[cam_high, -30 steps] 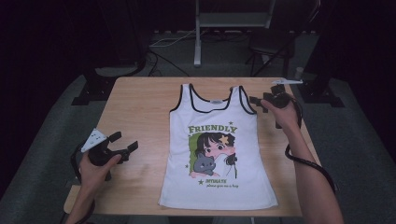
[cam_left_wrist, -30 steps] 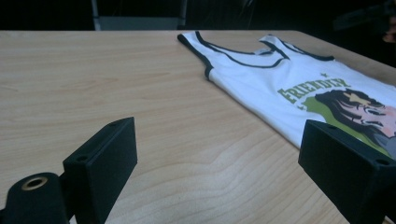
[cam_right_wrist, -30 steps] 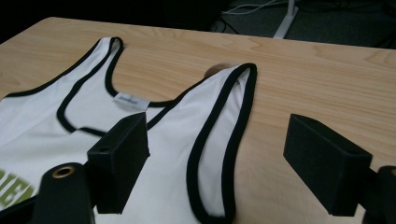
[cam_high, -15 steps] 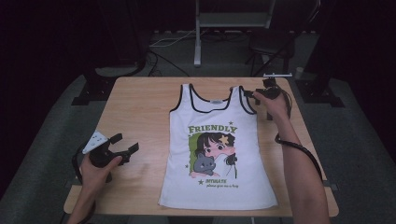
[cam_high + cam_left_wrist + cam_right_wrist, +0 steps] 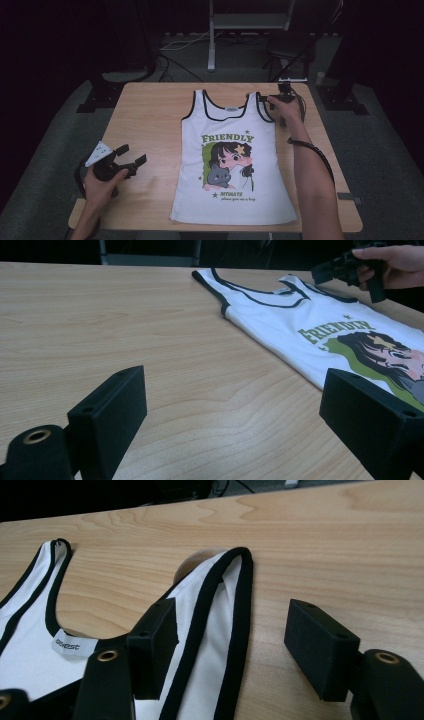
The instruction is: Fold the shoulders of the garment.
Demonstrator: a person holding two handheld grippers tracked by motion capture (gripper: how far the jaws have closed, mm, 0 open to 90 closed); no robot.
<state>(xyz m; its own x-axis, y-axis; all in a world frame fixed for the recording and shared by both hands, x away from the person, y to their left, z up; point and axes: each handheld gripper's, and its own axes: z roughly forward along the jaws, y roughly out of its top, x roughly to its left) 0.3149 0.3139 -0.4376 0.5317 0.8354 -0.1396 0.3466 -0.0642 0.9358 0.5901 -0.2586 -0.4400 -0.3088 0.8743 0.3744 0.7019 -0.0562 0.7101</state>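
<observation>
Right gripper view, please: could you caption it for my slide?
Open right gripper straddles the tank top's black-trimmed strap.

We read "FRIENDLY" in green capitals across the chest of the tank top (image 5: 232, 165). Two small green lines below its cartoon print are too small to read. The neck label (image 5: 73, 643) carries lettering that stays illegible.
</observation>
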